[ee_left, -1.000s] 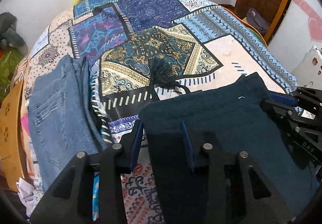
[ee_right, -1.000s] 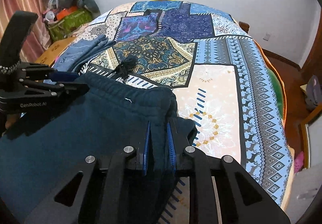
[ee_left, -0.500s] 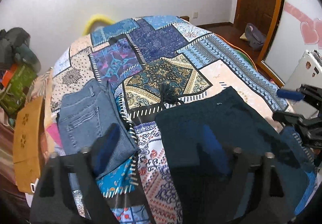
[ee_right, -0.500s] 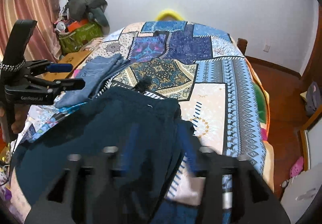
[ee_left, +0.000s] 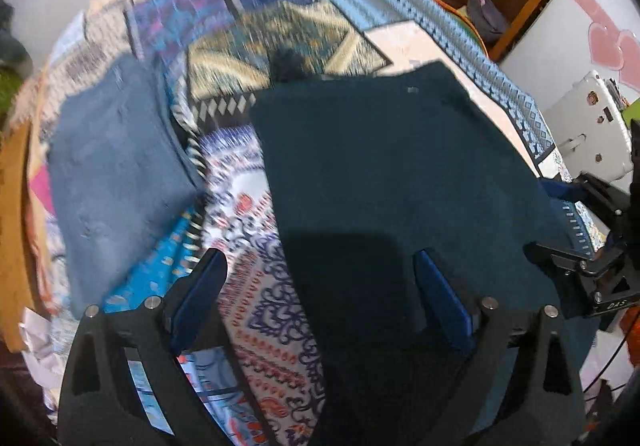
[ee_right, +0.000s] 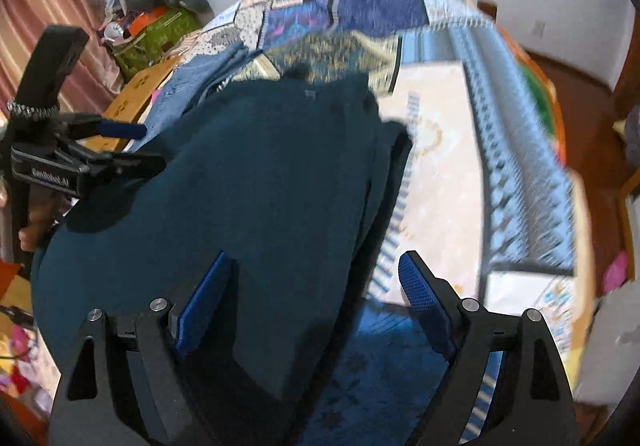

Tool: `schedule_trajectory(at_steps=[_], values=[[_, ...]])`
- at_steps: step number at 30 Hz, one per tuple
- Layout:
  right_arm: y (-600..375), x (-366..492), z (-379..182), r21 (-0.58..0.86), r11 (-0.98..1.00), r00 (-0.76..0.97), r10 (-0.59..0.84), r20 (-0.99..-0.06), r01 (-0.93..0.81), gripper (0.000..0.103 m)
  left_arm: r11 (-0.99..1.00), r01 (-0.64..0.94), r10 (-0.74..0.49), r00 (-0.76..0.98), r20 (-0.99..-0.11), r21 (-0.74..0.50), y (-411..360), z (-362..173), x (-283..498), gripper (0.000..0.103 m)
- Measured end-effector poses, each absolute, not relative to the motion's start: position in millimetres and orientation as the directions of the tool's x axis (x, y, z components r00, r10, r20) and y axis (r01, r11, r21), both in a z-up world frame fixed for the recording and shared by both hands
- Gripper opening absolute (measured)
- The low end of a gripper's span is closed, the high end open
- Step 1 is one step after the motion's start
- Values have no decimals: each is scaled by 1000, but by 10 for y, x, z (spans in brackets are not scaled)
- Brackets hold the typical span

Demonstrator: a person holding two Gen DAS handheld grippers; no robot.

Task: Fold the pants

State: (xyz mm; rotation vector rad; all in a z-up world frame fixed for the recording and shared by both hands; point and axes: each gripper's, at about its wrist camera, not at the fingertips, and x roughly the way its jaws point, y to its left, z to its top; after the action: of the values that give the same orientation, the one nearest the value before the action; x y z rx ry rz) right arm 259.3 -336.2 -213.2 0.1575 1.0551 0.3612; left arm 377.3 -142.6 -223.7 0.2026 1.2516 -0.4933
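The jaws of both grippers stand wide open and hold nothing. The left gripper (ee_left: 320, 298) hovers above the near left edge of the dark teal pants (ee_left: 392, 173), one blue pad over the cloth and one over the bed cover (ee_left: 256, 286). The right gripper (ee_right: 316, 298) hovers above the near right edge of the same pants, which lie folded flat on the bed. There are two garments: the teal pants and one pair of blue jeans (ee_left: 116, 173), lying to their left, just apart.
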Motion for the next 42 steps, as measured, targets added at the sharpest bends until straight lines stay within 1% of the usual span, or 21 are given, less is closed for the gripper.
schedule_trajectory(at_steps=[6, 8, 10, 11, 12, 13, 14, 15, 16, 17, 18, 19, 20, 23, 24, 25, 29, 35, 39, 42], values=[[-3398, 2764, -2348, 452, 875, 348, 484, -803, -175, 85, 838, 453, -359, 40, -932, -304, -1470, -2472, 3902, 96], [-3372, 2817, -2408, 481, 859, 326, 511, -795, -173, 84, 832, 452, -370, 21, -929, -321, -1504, -2520, 3921, 97], [-3340, 2845, -2415, 490, 853, 313, 522, -794, -179, 80, 825, 462, -375, 15, -927, -326, -1540, -2528, 3927, 96], [-3331, 2848, -2415, 493, 851, 309, 525, -793, -182, 76, 818, 468, -382, 9, -924, -333, -1563, -2528, 3929, 95], [-3321, 2862, -2412, 499, 846, 301, 533, -791, -186, 69, 808, 475, -397, -1, -918, -350, -1584, -2527, 3922, 89], [-3317, 2873, -2406, 504, 843, 293, 538, -790, -189, 64, 797, 477, -413, -14, -911, -369, -1593, -2523, 3927, 84], [-3312, 2891, -2397, 503, 843, 287, 538, -793, -191, 55, 790, 474, -428, -29, -903, -389, -1595, -2526, 3935, 79], [-3310, 2895, -2374, 496, 846, 285, 533, -797, -197, 48, 790, 466, -433, -34, -901, -398, -1610, -2523, 3940, 76], [-3294, 2903, -2344, 485, 850, 286, 527, -801, -207, 45, 788, 463, -440, -35, -897, -404, -1616, -2513, 3934, 74], [-3287, 2916, -2319, 475, 854, 289, 520, -804, -213, 38, 789, 464, -441, -30, -897, -403, -1615, -2502, 3933, 69], [-3281, 2924, -2296, 465, 858, 292, 512, -808, -219, 35, 793, 465, -438, -15, -899, -394, -1613, -2470, 3918, 64], [-3266, 2926, -2267, 454, 862, 298, 505, -810, -227, 34, 793, 469, -437, -7, -899, -389, -1615, -2436, 3917, 62], [-3236, 2911, -2218, 437, 867, 311, 495, -812, -239, 32, 795, 475, -434, 9, -901, -378, -1614, -2394, 3905, 55], [-3198, 2886, -2085, 405, 875, 348, 478, -807, -265, 29, 798, 496, -428, 64, -902, -344, -1613, -2205, 3851, 44], [-3167, 2867, -2015, 394, 876, 366, 476, -800, -277, 29, 801, 501, -423, 88, -902, -327, -1615, -2128, 3830, 35], [-3140, 2855, -1958, 382, 878, 382, 472, -795, -289, 28, 804, 501, -423, 106, -900, -319, -1598, -2065, 3818, 32], [-3008, 2864, -1647, 331, 882, 458, 459, -761, -334, 28, 819, 491, -437, 195, -878, -298, -1443, -1749, 3768, 28], [-2734, 2980, -1093, 268, 868, 572, 480, -665, -417, 27, 848, 466, -456, 395, -797, -254, -1050, -1101, 3656, 25], [-2497, 3095, -782, 235, 851, 621, 507, -598, -469, 27, 879, 428, -426, 507, -749, -210, -739, -726, 3642, 24], [-2271, 3236, -626, 214, 840, 640, 523, -563, -498, 27, 909, 378, -381, 586, -715, -175, -497, -473, 3694, 24]])
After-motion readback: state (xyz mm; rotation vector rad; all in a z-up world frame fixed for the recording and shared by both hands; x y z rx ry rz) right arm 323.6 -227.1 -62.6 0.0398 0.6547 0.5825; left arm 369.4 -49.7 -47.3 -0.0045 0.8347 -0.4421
